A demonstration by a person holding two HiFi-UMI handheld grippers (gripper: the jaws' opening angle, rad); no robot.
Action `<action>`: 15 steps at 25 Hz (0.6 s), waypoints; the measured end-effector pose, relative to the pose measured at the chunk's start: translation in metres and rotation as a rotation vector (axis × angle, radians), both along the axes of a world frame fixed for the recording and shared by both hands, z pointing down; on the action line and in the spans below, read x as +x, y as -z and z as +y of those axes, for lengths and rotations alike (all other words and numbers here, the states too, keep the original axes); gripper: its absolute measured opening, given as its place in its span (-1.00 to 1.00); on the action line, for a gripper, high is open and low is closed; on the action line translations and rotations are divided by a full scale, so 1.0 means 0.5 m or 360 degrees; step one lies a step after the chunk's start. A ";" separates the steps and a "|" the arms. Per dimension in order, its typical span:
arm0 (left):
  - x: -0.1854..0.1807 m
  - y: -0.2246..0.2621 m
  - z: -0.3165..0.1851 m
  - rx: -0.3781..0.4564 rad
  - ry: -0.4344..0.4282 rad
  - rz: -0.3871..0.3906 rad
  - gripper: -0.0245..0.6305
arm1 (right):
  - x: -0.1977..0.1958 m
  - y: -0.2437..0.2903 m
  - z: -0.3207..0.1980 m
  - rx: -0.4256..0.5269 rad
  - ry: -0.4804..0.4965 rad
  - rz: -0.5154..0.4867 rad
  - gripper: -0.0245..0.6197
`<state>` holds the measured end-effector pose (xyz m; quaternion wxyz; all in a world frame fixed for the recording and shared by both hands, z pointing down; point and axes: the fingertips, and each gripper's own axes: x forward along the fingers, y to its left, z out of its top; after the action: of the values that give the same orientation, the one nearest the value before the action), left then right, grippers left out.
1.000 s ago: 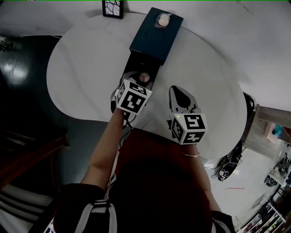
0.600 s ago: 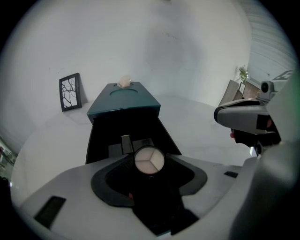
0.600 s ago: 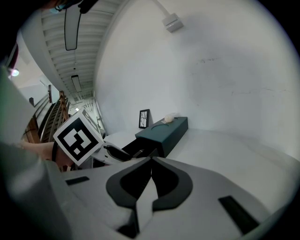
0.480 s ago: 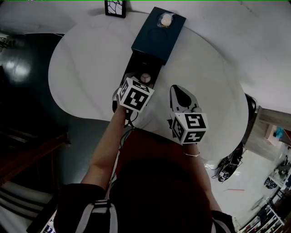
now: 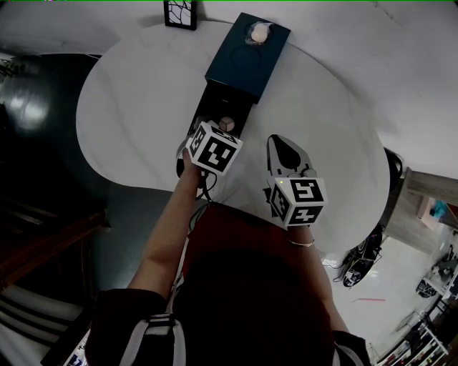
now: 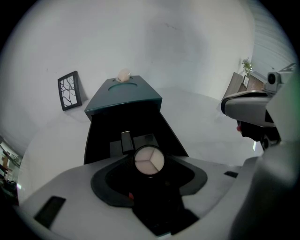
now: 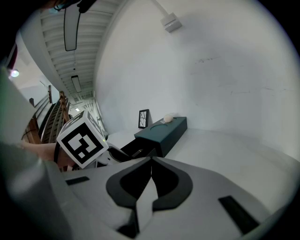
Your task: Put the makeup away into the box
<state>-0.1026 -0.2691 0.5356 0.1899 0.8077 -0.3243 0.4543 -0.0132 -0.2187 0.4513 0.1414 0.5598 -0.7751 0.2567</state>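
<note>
Two grippers: you hold one in each hand over the round white table (image 5: 129,107).
Left gripper (image 6: 149,164): it is clenched on a small round makeup compact (image 5: 227,124) whose face is split into three pale sectors.
Compact place: it sits in the jaws over the near end of the open black drawer (image 5: 213,106).
Box (image 5: 247,61): dark teal and long, it stands beyond the drawer; a small pale lump (image 5: 258,32) lies in the round hollow on its top.
Right gripper (image 7: 150,161): the jaws are pressed together with nothing between them, to the right of the drawer.
Picture frame (image 5: 179,13): small and black, it stands at the far table edge, left of the box.
</note>
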 end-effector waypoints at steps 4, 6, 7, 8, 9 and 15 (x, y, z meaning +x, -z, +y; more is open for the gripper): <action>-0.002 -0.005 -0.002 -0.0002 0.0006 -0.0023 -0.21 | 0.003 0.000 0.001 -0.0001 -0.0002 0.0001 -0.88; -0.003 -0.006 -0.003 -0.0002 0.0011 -0.0032 -0.21 | 0.004 0.000 0.001 -0.0003 -0.0003 -0.0001 -0.88; -0.004 -0.005 -0.004 0.0004 0.0016 -0.0036 -0.21 | 0.004 0.000 0.001 -0.0004 -0.0002 -0.0003 -0.88; -0.004 -0.004 -0.005 0.0014 0.0023 -0.0037 -0.21 | 0.005 0.000 0.002 -0.0005 -0.0002 -0.0004 -0.88; -0.005 -0.002 -0.006 0.0024 0.0029 -0.0037 -0.21 | 0.005 0.001 0.003 -0.0006 -0.0002 -0.0005 -0.88; -0.004 0.003 -0.008 0.0065 0.0034 -0.0029 -0.21 | 0.008 0.000 0.008 -0.0006 -0.0003 -0.0009 -0.88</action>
<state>-0.1048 -0.2730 0.5343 0.1753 0.8037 -0.3437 0.4530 -0.0090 -0.2147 0.4512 0.1400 0.5595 -0.7745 0.2600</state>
